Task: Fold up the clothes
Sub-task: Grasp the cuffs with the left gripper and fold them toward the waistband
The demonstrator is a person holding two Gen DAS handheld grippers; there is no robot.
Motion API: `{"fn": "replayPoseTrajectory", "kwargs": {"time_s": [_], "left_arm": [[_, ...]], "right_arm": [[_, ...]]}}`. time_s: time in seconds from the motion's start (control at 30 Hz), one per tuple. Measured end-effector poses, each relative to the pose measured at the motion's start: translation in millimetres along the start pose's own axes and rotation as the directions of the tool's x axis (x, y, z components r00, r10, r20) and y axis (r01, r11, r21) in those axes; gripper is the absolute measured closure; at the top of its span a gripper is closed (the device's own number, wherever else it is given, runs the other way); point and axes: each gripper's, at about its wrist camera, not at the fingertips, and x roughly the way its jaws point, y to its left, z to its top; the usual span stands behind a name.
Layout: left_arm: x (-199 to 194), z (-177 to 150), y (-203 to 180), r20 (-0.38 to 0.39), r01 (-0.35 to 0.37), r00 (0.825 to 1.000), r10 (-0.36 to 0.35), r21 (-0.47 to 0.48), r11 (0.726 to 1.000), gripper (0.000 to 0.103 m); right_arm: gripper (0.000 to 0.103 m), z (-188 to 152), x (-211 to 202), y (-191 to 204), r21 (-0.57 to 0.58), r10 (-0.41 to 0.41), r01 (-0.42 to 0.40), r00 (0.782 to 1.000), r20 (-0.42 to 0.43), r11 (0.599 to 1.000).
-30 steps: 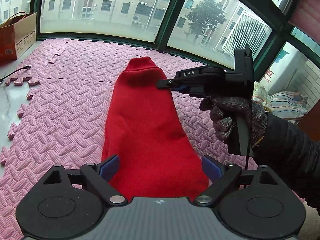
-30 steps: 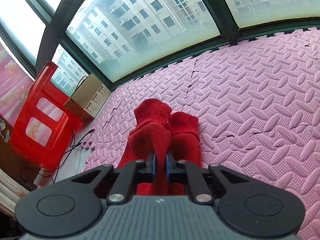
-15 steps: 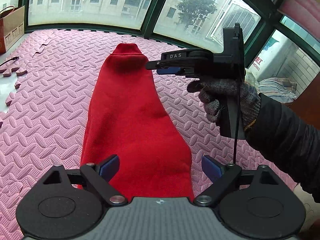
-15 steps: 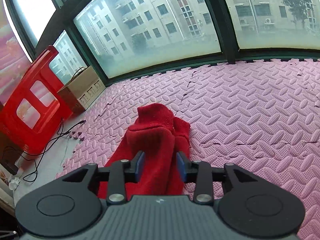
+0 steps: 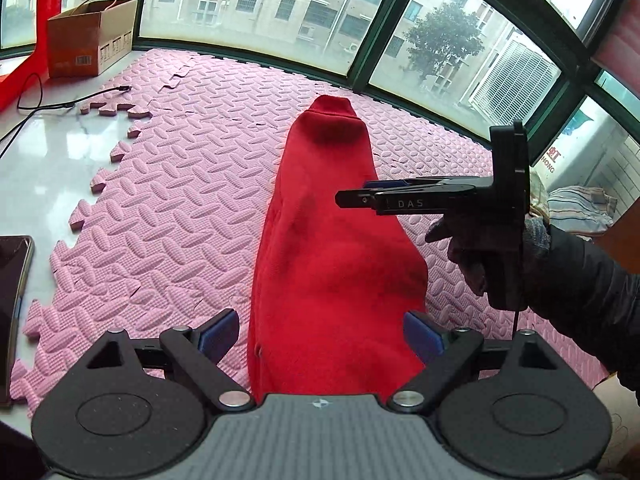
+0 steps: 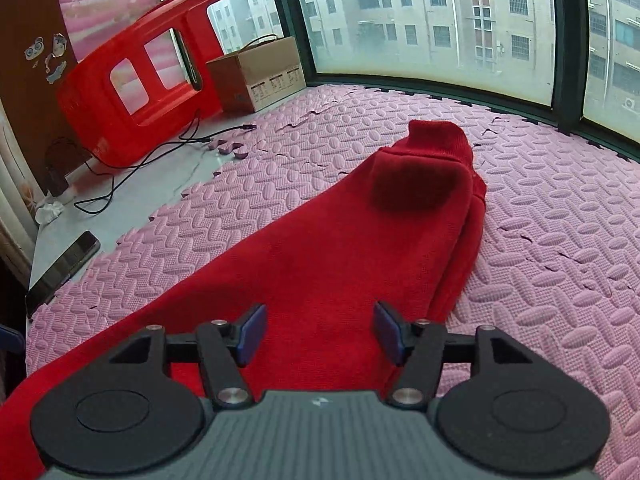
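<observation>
Pink foam mat (image 5: 180, 216) covers the sill by the big windows, w/ bare white surface at its left edge. Nearest in left wrist view, left gripper (image 5: 321, 332) hangs over the near end of the red garment (image 5: 332, 264), jaws wide apart, nothing held, same as 1 s ago. Garment lies flat on the mat, folded lengthwise, narrowing to a ribbed cuff at the far end. Right gripper (image 6: 320, 334) was pinched on the cloth 1 s ago, half open at 0.5 s; now its jaws stand well apart, clear of the fabric, hovering above it. Gloved hand (image 5: 488, 256) holds it at right. Phone (image 6: 64, 268) lies on the bare surface at left; further back, black cable (image 6: 160, 152), cardboard box (image 6: 260, 74), red stool (image 6: 132, 72).
</observation>
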Motion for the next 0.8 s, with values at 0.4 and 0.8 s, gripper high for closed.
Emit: {"fn": "replayPoseTrajectory", "kwargs": {"time_s": [0.4, 0.8], "left_arm": [[-37, -52, 10, -0.079, 0.024, 0.997, -0.016, 0.095, 0.995, 0.004], [-20, -88, 1, -0.088, -0.043, 0.994, 0.071, 0.285, 0.957, 0.002]], "right_arm": [[0.026, 8, 20, 45, -0.104, -0.001, -0.002, 0.999, -0.036, 0.995], [0.004, 8, -8, 47, -0.073, -0.054, 0.054, 0.998, 0.012, 0.996]]}}
